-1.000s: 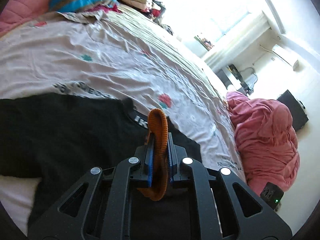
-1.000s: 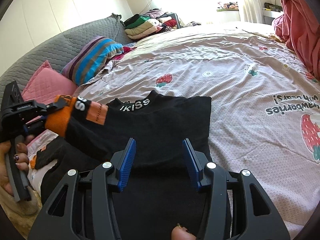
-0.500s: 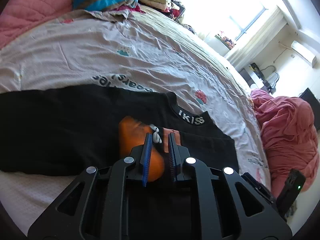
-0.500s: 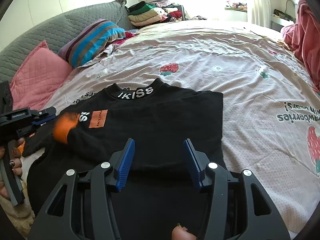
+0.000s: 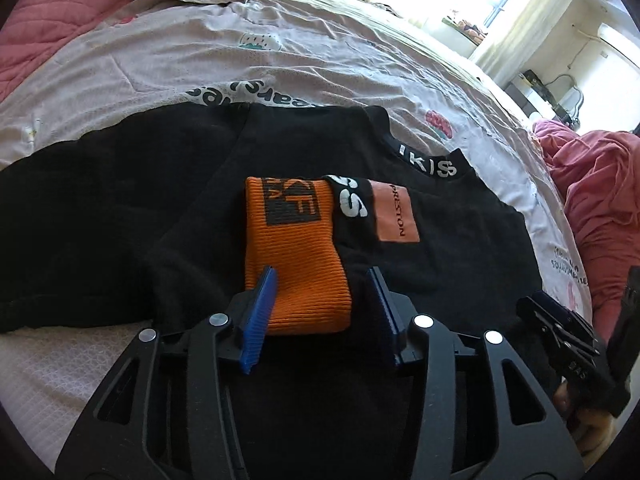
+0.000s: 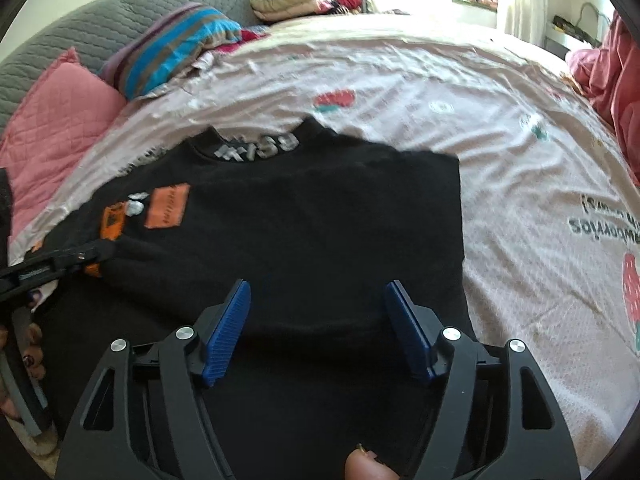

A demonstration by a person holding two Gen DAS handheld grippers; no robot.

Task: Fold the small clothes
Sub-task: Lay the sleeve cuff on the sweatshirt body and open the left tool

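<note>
Blue ribbed pads line the left gripper, whose jaws stand wide apart on either side of the orange cuff; the left pad appears to touch the cuff's edge, the right pad stands clear, and nothing is clamped. The cuff lies flat on the black sweater, with the sleeve folded across the chest just below the lettered collar. The sweater is spread on the strawberry-print bedsheet. The right gripper is likewise wide and holds nothing, poised over the sweater's lower body.

Risks from this state:
- Withdrawal of the left gripper may drag the cuff if a pad snags the ribbed knit, undoing the sleeve fold.
- A hem grasp by the right gripper may catch one layer only, producing a skewed fold.
- The soft, wrinkled sheet may bunch beneath the garment.
</note>
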